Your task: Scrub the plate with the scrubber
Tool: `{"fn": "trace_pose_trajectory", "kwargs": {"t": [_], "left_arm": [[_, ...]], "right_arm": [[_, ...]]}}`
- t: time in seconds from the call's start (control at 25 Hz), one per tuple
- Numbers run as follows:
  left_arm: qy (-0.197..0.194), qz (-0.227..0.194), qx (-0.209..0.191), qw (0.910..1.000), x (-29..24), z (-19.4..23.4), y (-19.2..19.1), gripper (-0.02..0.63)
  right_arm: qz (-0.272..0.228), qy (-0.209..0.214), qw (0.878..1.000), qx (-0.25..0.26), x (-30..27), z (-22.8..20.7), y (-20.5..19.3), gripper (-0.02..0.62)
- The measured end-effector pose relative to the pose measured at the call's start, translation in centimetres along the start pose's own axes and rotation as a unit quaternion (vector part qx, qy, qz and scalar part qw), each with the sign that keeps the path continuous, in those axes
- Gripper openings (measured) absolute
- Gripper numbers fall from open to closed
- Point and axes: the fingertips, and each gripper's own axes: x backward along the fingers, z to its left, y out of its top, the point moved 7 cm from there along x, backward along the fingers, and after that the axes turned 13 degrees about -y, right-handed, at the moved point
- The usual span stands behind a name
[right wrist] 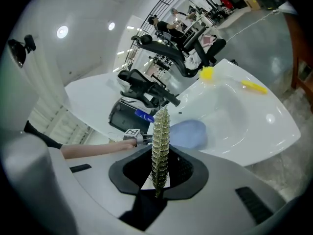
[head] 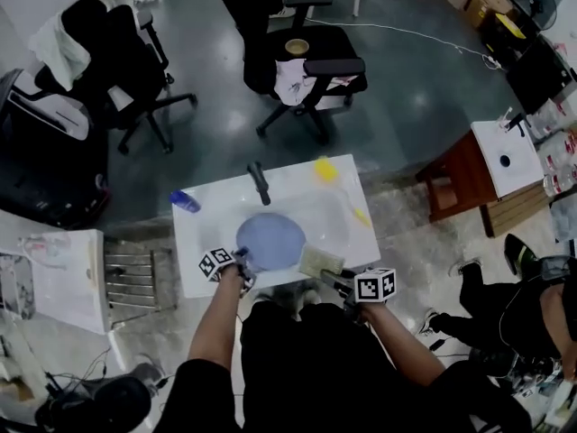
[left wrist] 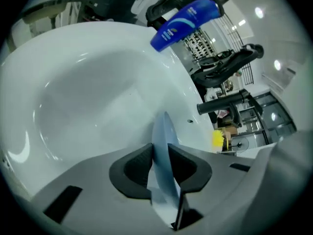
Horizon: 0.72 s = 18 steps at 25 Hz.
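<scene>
Blue plate [head: 270, 240]: rim clamped in the left claw [head: 243, 264], within the white sink [head: 335, 213] basin.
Greenish scrubber [head: 320, 261]: pinched edge-on by the right claw [head: 335, 280], just beside the plate.

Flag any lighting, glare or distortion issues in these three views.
Head view: dim overall; the person's dark clothing loses detail and the white sink is the brightest area. Left gripper view: heavy fisheye with black corners, soft highlights on the sink, the plate edge fairly sharp. Right gripper view: same fisheye bending, a ceiling light flares, the scrubber is in focus.
</scene>
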Motion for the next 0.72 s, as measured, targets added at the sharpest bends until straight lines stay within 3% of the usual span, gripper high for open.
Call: {"fn": "trace_pose_trajectory", "kwargs": {"t": [0.12, 0.44, 0.52, 0.64, 0.72], "left_arm": [[0.015, 0.017, -0.02, 0.9996, -0.7, -0.2, 0.2, 0.094], [0.003, 0.053, -0.076, 0.9957, -1.3, -1.0, -0.8, 0.123], [0.012, 0.056, -0.121, 0.991, -0.6, -1.2, -0.9, 0.166], [0.022, 0.043, -0.204, 0.9778, 1.2, -2.1, -1.3, 0.169], [0.006, 0.019, -0.24, 0.9706, 2.9, -3.5, -1.9, 0.169]], "right_arm": [[-0.008, -0.004, 1.0, 0.006, 0.4, 0.1, 0.8, 0.061], [-0.026, -0.024, 0.999, 0.019, 2.2, -0.9, 1.4, 0.061], [-0.04, -0.036, 0.998, 0.034, 3.0, -1.0, 1.4, 0.061], [-0.039, -0.056, 0.996, 0.064, 3.6, -1.6, 1.2, 0.061], [-0.036, -0.066, 0.994, 0.085, 3.8, -2.3, 1.1, 0.061]]}}
